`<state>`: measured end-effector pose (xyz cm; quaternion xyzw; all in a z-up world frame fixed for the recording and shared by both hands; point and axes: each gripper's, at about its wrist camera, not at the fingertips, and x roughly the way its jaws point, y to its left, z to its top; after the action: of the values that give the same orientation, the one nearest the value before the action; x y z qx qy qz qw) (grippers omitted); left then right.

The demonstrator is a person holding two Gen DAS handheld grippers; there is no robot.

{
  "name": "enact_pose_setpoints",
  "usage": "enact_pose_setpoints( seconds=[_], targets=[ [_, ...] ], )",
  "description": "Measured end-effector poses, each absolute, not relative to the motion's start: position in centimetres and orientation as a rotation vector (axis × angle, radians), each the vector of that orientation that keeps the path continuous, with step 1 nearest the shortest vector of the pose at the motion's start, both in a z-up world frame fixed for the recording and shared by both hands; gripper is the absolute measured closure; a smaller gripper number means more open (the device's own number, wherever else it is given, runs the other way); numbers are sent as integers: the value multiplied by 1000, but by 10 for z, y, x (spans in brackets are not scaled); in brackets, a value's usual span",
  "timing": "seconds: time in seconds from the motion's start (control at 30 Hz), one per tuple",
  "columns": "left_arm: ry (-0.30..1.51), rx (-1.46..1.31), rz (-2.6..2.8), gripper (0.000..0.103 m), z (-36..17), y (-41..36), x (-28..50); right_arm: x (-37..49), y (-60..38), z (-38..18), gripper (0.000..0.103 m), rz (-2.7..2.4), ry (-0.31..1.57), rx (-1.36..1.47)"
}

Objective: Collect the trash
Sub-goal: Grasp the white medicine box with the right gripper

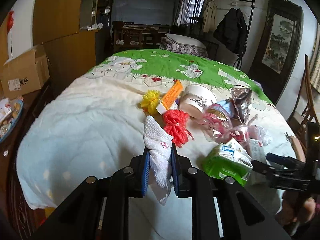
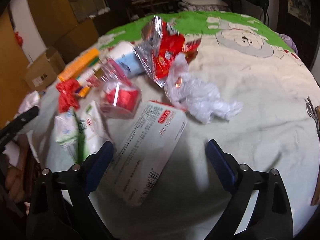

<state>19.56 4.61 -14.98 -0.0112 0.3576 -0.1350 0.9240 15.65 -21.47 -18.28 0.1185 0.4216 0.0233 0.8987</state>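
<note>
Fingers on the right gripper [image 2: 158, 158] are spread wide with nothing clamped, and the white box [image 2: 148, 152] lies right between them on the bedspread [image 2: 250, 92]. Its long axis runs away from the gripper, slanting up-right toward the crumpled white bag [image 2: 202, 102] just past its far end. So the box is straight ahead and the right hand is clearly the nearer one. I'd guess the near end sits closer to the left-side finger [image 2: 100, 160], but the blur makes that hard to call.

Left gripper [image 1: 160, 172] is already busy, clamped on a white dotted wad [image 1: 158, 146], off to the box's left past the green carton [image 2: 80, 128].
</note>
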Motion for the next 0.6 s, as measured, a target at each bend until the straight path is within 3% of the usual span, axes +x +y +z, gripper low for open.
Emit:
enact_pose_setpoints(
  seconds=[0.03,0.13,0.17,0.33,0.4,0.47,0.6],
  targets=[
    [739,-24,-281,84,-152,47,195,153,-213,-182,20,41,862,226],
    [751,-24,-290,84,-156,45,194,145,-222,-175,66,2,819,202],
    [751,-26,-291,84,-156,45,194,144,-233,-173,69,-53,806,201],
    [749,-36,-298,84,-155,44,192,140,-269,-181,66,-68,850,314],
    [754,-33,-303,84,-156,41,192,138,-263,-178,58,-51,831,286],
    [757,-29,-310,84,-157,38,191,137,-252,-174,41,-54,806,224],
    [766,-21,-333,84,-158,30,190,138,-248,-178,41,-82,803,187]
  ],
)
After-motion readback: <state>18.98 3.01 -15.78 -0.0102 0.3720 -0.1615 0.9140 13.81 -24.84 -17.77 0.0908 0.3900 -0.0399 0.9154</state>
